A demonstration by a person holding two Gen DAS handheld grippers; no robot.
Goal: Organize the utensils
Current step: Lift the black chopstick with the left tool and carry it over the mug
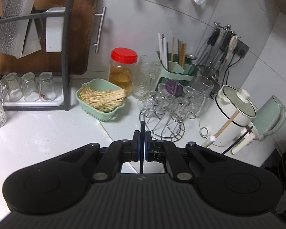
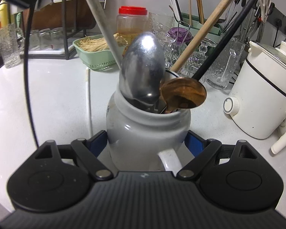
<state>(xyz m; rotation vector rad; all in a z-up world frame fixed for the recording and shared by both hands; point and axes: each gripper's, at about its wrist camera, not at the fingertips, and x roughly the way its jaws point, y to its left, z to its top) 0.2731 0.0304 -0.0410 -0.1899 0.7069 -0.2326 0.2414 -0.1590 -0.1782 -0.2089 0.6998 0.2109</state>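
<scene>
My left gripper is shut on a thin black stick-like utensil, held upright above the white counter. My right gripper is closed around a grey ceramic jar with a white handle. The jar holds a large metal spoon, a wooden spoon, a wooden-handled utensil, a black-handled one and a grey-handled one. A green utensil caddy with chopsticks and straws stands at the back wall. A single white chopstick lies on the counter.
A green basket of noodles, a red-lidded jar, a wire rack of glasses, a white cooker and a green kettle crowd the back. A dish rack with upturned glasses stands left. Tools hang on the wall rail.
</scene>
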